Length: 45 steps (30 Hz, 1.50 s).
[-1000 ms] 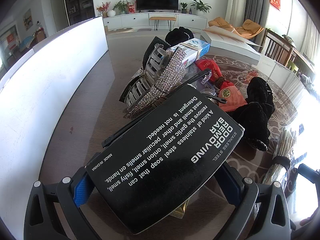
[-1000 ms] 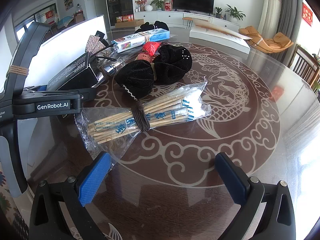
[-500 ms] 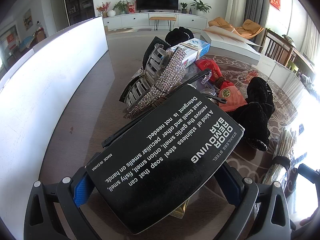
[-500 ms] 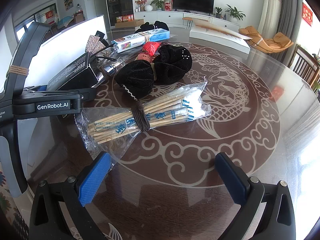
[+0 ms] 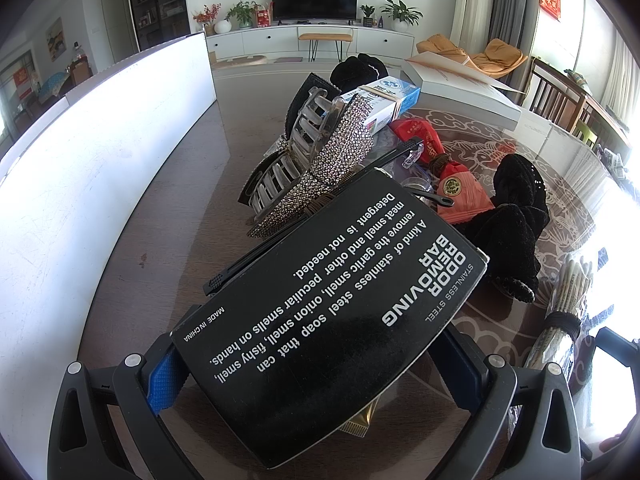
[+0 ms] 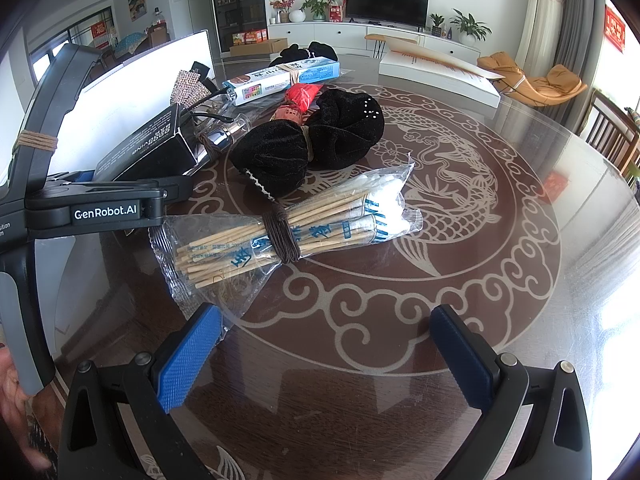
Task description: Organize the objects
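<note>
The left gripper jaws clamp a black cardboard box reading "ODOR REMOVING BAR, STAINLESS STEEL"; the right gripper jaws gape wide, empty, a bagged bundle of wooden cotton swabs just ahead.

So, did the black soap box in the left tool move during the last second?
No. The black soap box sits at the same spot against the rhinestone hair clip behind it, held by the left tool.
</note>
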{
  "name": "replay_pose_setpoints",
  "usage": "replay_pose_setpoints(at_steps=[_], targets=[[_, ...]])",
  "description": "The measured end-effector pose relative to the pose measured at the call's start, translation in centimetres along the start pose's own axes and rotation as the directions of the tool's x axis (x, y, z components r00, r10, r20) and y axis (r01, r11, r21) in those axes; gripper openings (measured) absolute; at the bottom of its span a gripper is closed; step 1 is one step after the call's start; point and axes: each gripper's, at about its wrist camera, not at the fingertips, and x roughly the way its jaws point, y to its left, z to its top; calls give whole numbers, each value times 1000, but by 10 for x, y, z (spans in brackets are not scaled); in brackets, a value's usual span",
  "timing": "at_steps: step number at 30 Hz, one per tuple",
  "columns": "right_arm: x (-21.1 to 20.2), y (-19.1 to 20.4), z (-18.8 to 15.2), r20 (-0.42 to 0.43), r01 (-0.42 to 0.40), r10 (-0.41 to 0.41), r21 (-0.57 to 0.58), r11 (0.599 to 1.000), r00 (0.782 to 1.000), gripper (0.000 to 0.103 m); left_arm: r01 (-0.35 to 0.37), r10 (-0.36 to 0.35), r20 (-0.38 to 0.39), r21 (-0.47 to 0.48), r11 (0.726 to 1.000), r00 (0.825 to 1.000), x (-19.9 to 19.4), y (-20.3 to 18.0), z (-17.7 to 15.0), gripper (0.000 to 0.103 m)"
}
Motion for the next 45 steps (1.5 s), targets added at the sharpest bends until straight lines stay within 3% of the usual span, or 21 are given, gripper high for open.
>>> replay_pose_setpoints(at_steps=[20,29,38,45], targets=[[-1,0,0,0,0,0,0,1000,1000,103,0,0,0,-1,1000,1000,-1,0,0,103],[0,0,-1,1,-1,1,0,1000,1000,103,-16,14,-59,-27,1000,998,-24,6,-36,103],[0,0,-1,1,0,0,-1,1000,1000,103,98,-97,9,-93,991,995,-52,21,-73,103],[0,0,-1,1,0,0,-1,1000,1000,103,66,-66,6,-46,997,998,-52,11,-78,103]])
